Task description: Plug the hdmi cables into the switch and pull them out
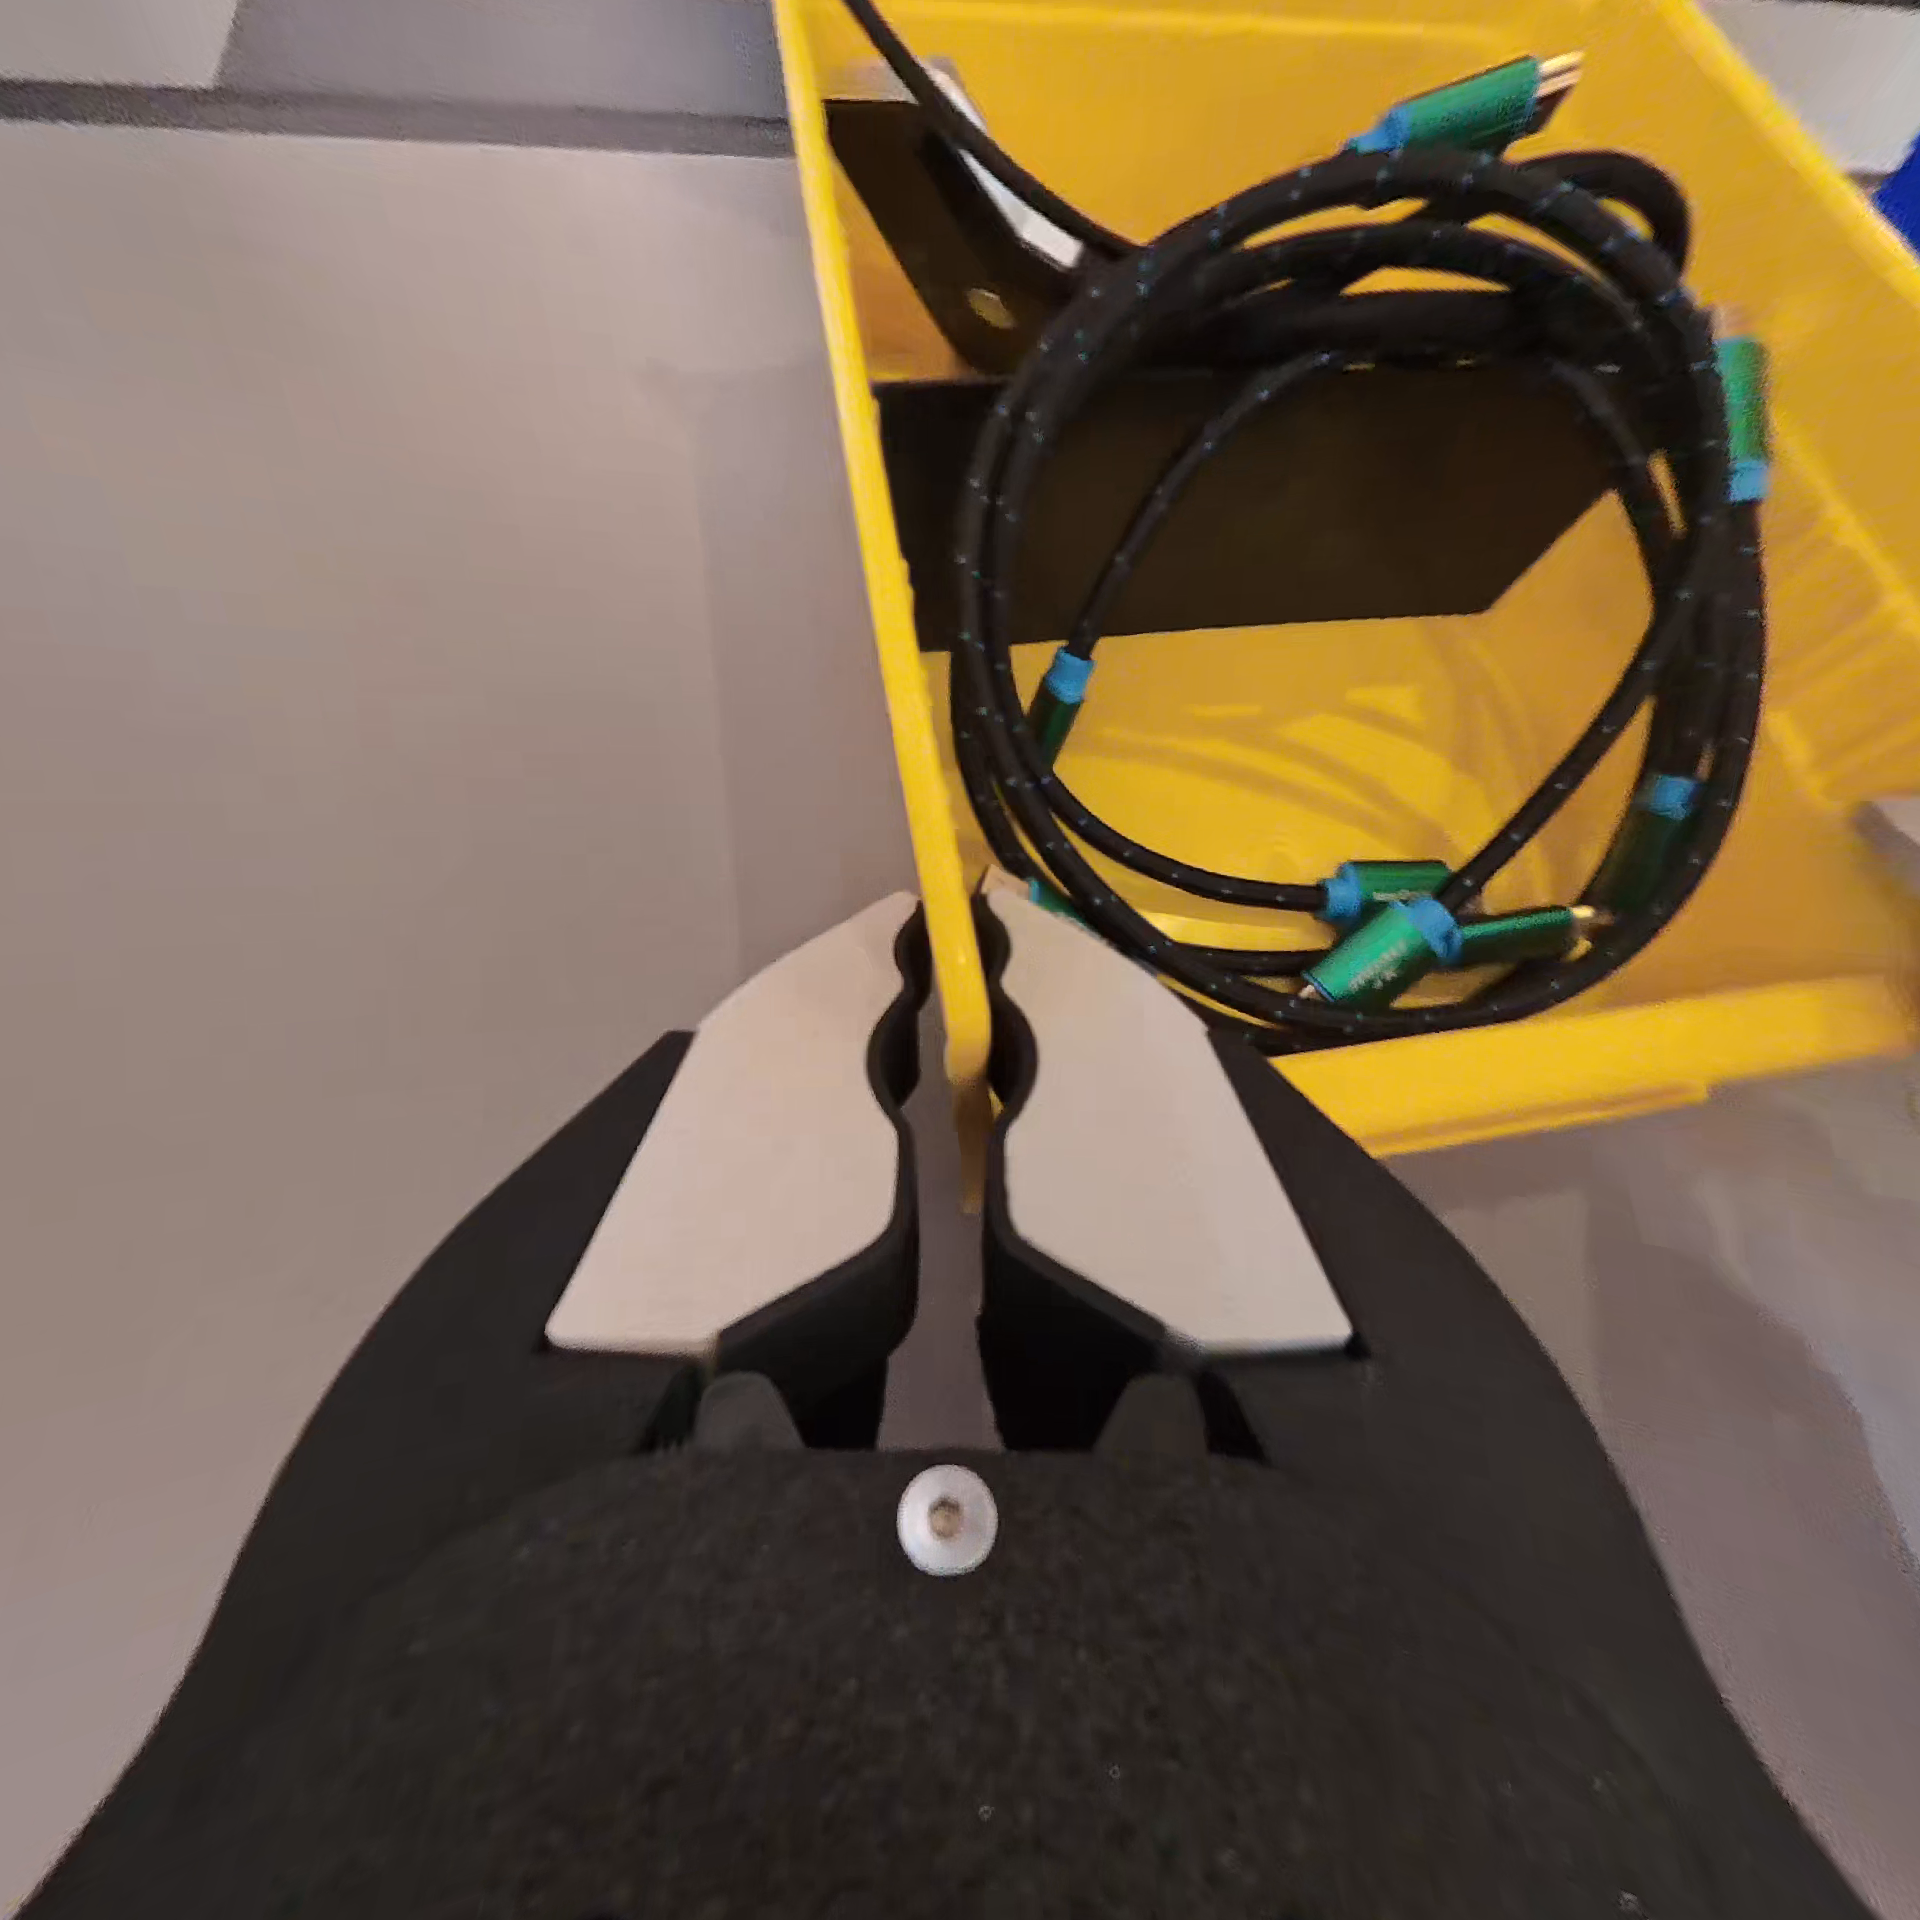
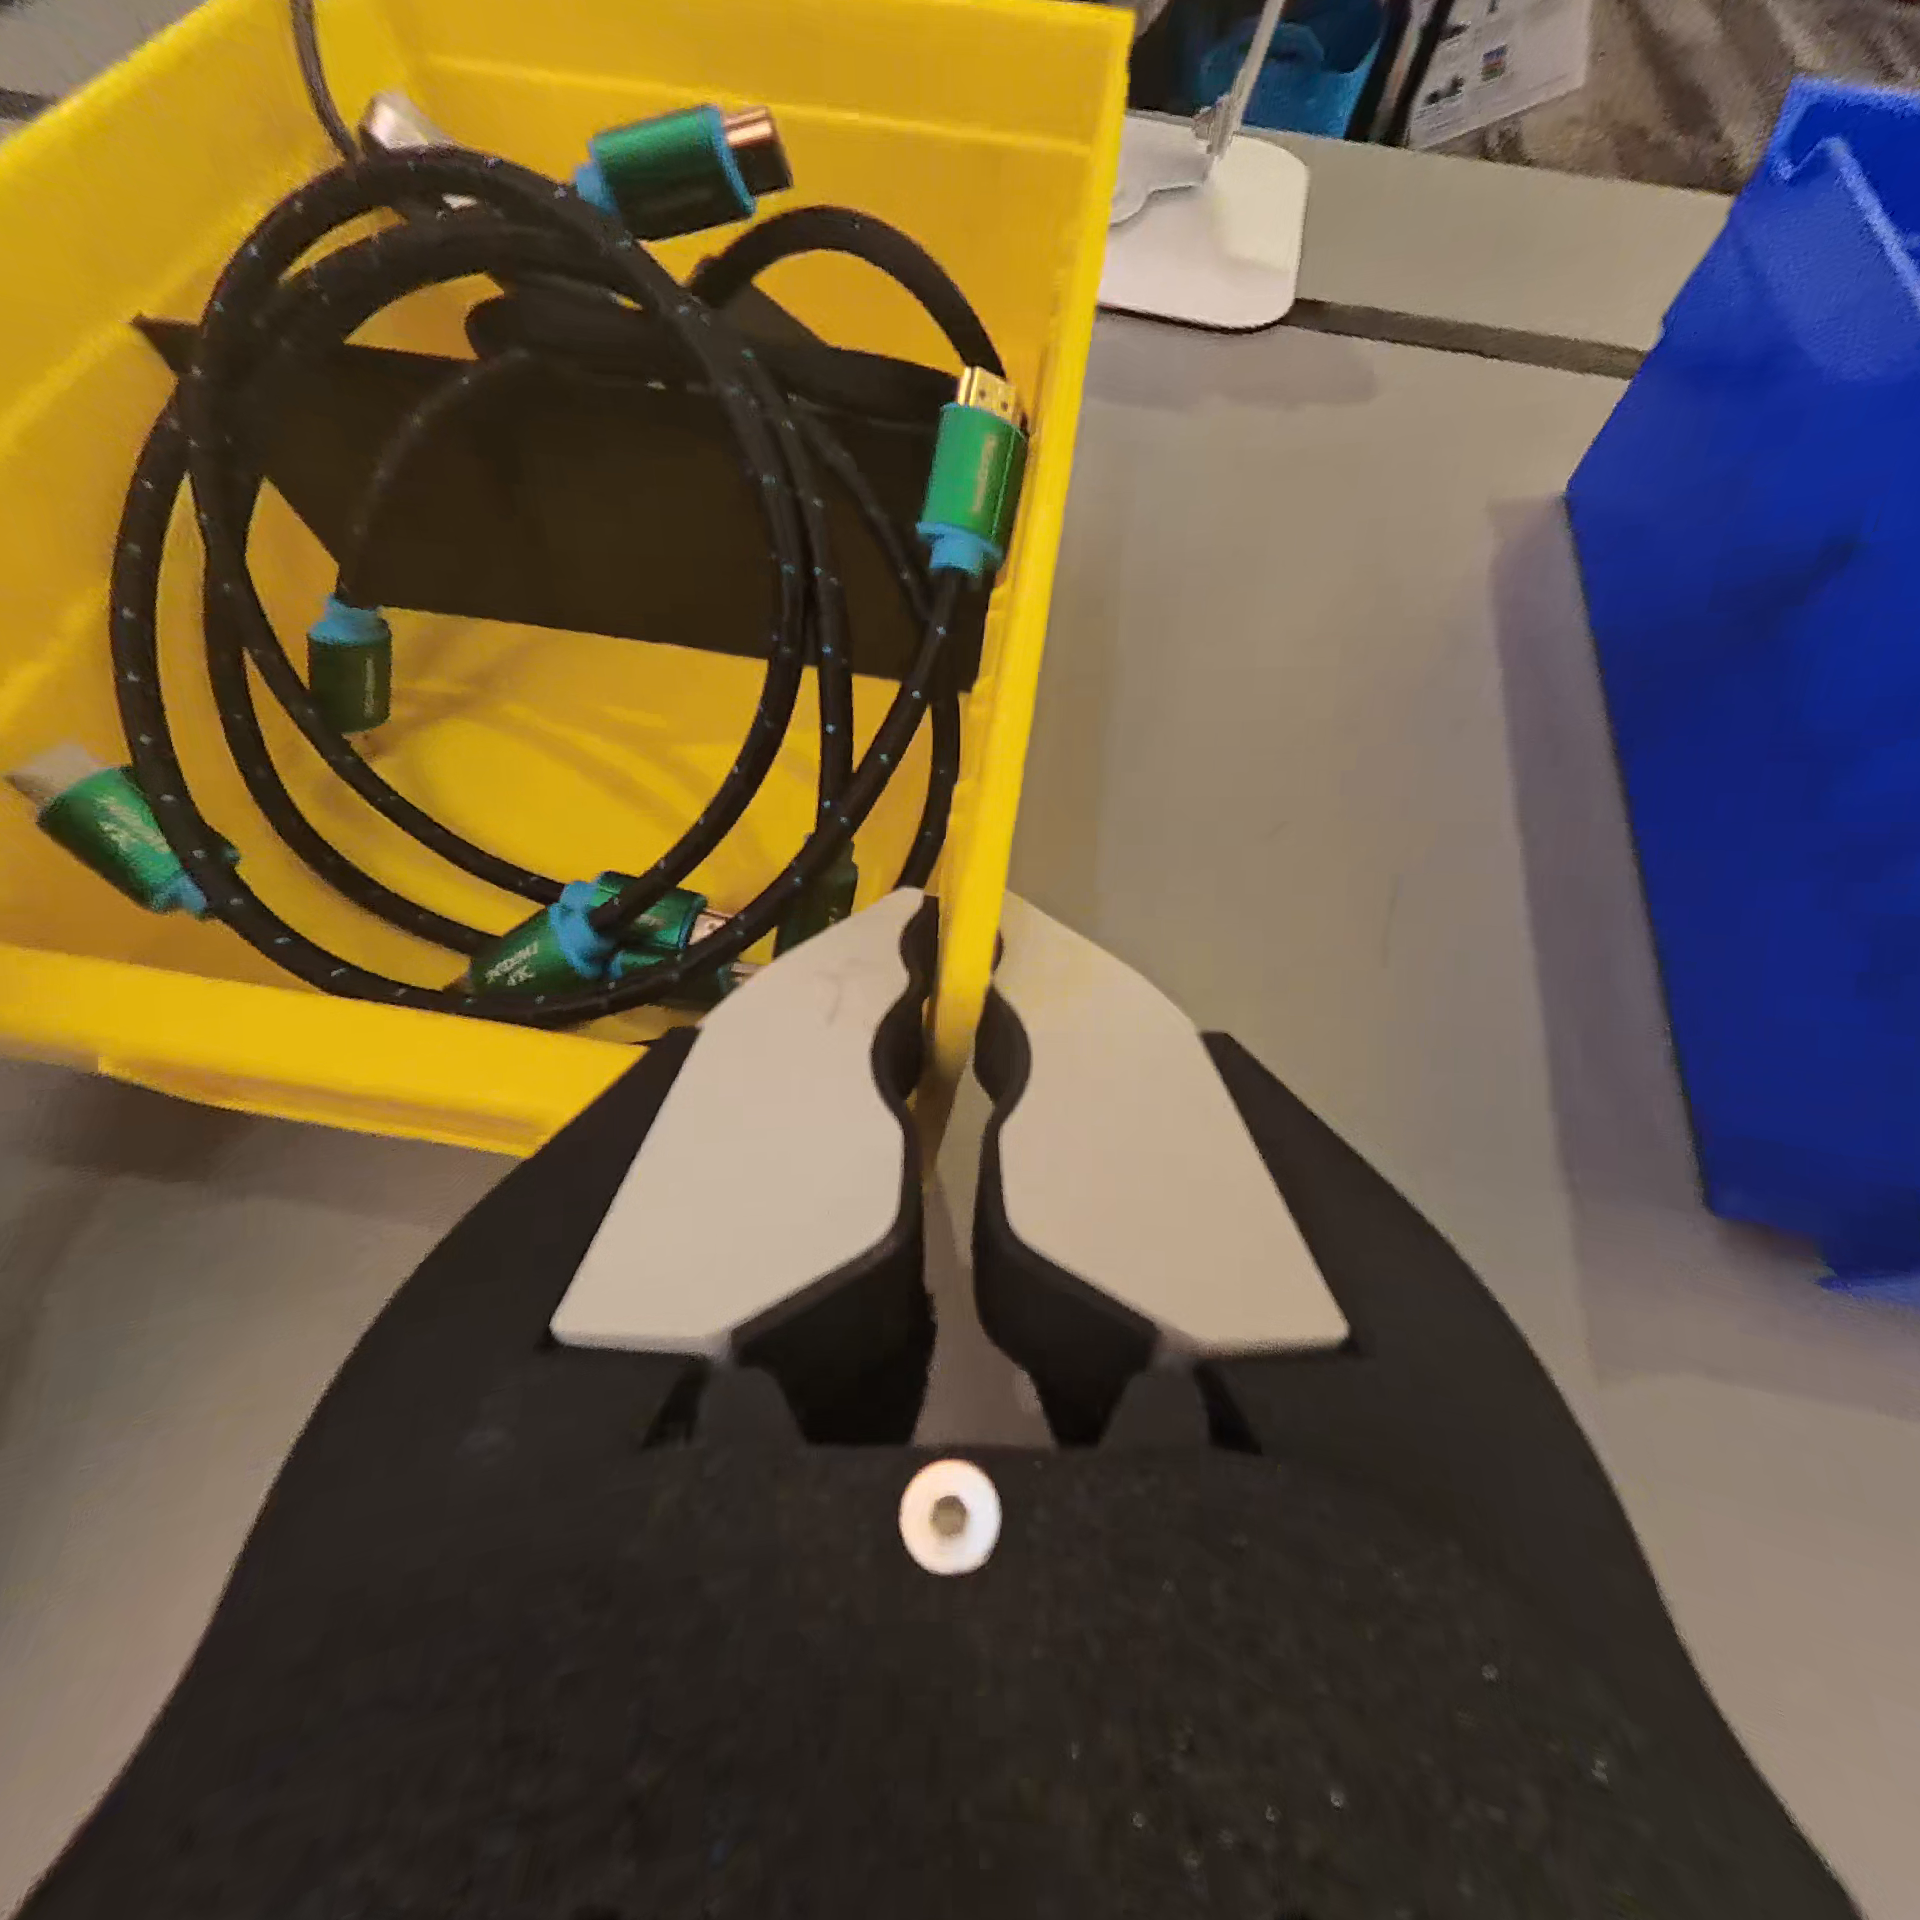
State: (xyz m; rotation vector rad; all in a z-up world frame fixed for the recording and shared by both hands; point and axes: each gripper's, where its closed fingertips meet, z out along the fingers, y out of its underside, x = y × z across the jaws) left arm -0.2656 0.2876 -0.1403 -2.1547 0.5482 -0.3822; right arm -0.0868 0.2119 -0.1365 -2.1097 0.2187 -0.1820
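Observation:
A yellow bin holds coiled black braided hdmi cables with green plugs, lying over a black switch box. My left gripper is shut on the bin's left wall. In the right wrist view the same bin shows the cables, green plugs and the black switch. My right gripper is shut on the bin's right wall.
The bin stands on a grey table. A blue bin stands to the right of the yellow one. A white stand base sits behind, near a seam in the table. The gap from one gripper's tips to the other's is roughly 20 cm.

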